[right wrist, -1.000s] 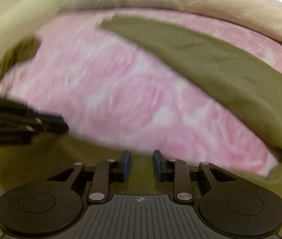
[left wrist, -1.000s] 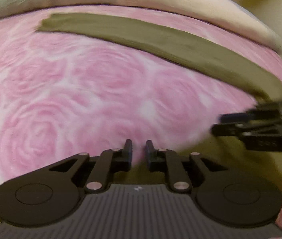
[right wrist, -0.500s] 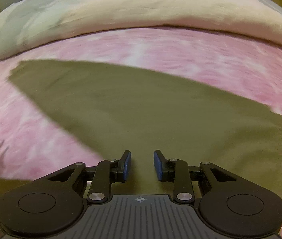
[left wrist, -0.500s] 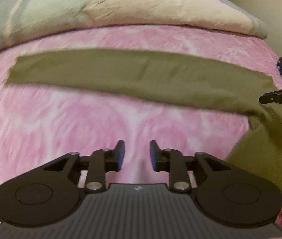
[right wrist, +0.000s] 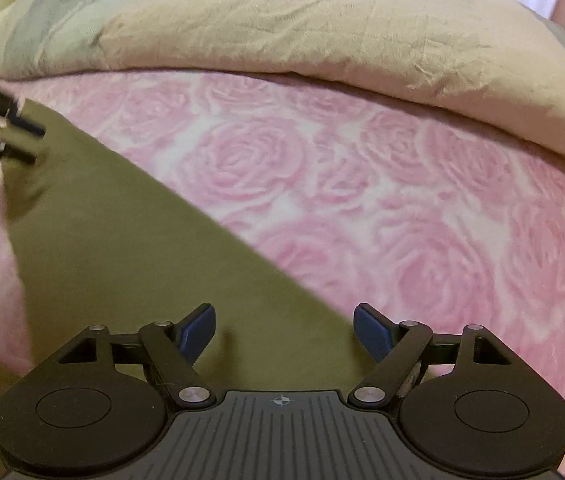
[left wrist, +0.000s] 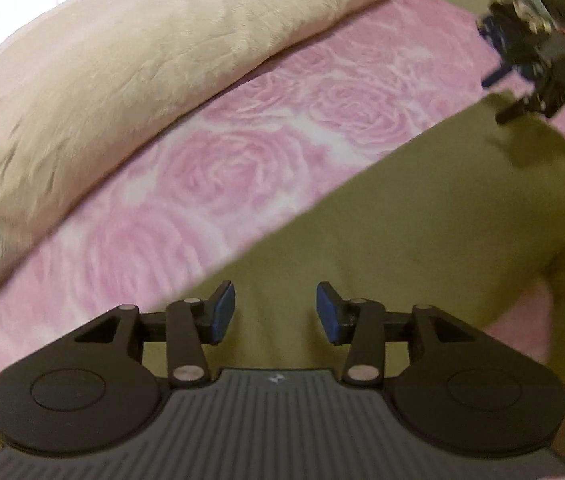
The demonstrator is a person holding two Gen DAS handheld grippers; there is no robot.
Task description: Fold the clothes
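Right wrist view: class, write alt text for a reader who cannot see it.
The right gripper hangs open over the edge of an olive-green cloth spread flat on a pink rose-patterned bedspread, with nothing between its jaws. The left gripper shows at the cloth's far left corner, and a beige duvet lies bunched behind.

A garment (right wrist: 130,240) lies flat on the bed (right wrist: 422,240) — a duvet (right wrist: 322,32) heaped behind it. The left tool (left wrist: 275,312) and right tool (right wrist: 284,330) hover over opposite ends.

no legible text or labels
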